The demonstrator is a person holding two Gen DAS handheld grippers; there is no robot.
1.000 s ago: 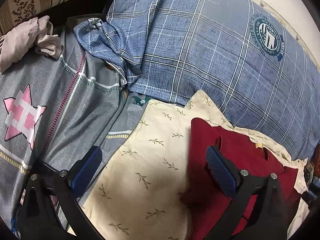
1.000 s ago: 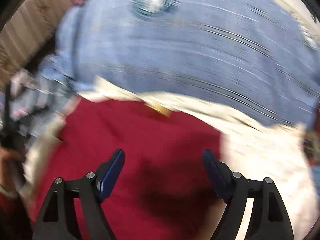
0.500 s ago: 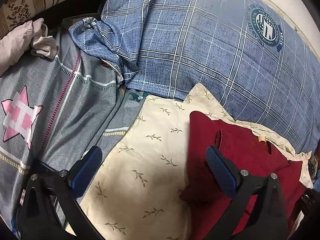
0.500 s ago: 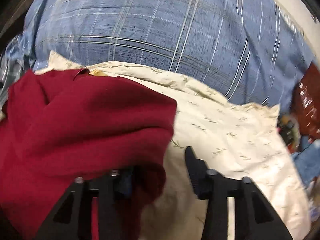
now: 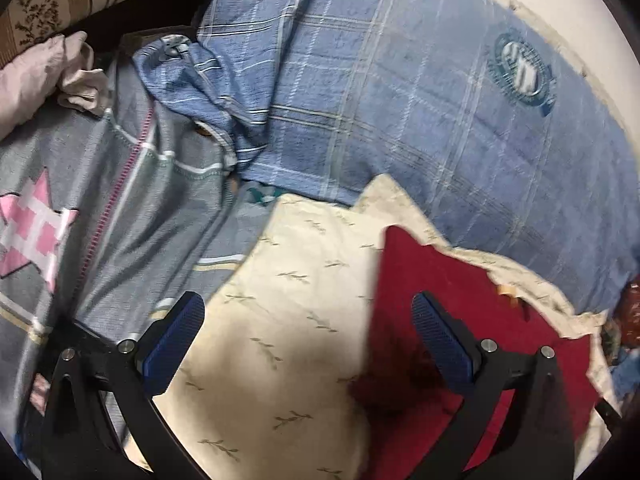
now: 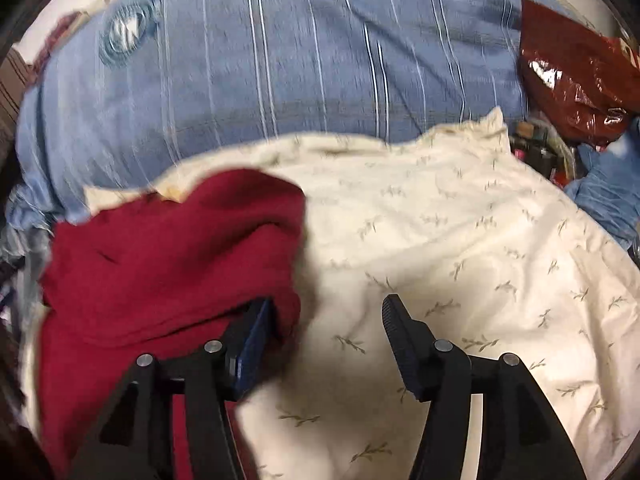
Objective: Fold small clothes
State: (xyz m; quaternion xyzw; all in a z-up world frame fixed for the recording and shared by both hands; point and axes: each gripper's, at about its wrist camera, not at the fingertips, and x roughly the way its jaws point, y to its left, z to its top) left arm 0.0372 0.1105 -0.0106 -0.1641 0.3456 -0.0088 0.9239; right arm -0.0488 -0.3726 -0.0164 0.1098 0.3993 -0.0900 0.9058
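Observation:
A small dark red garment (image 5: 452,292) lies on a cream cloth with a leaf print (image 5: 296,292). In the right wrist view the red garment (image 6: 160,256) is bunched and folded over on the left of the cream cloth (image 6: 460,256). My left gripper (image 5: 308,332) is open above the cream cloth, its right finger over the red garment's left edge. My right gripper (image 6: 326,328) is open, its left finger tucked under the red garment's folded edge, its right finger over bare cream cloth.
A blue plaid quilt (image 5: 420,92) with a round badge lies behind the cloth. A grey cover with a pink star (image 5: 36,236) and a pale pink garment (image 5: 36,72) are at the left. A shiny red bag (image 6: 576,76) and clutter sit at the right.
My right gripper moved right along the red garment to its folded edge, and its jaws came closer together. The red garment got bunched over leftward. My left gripper barely shifted.

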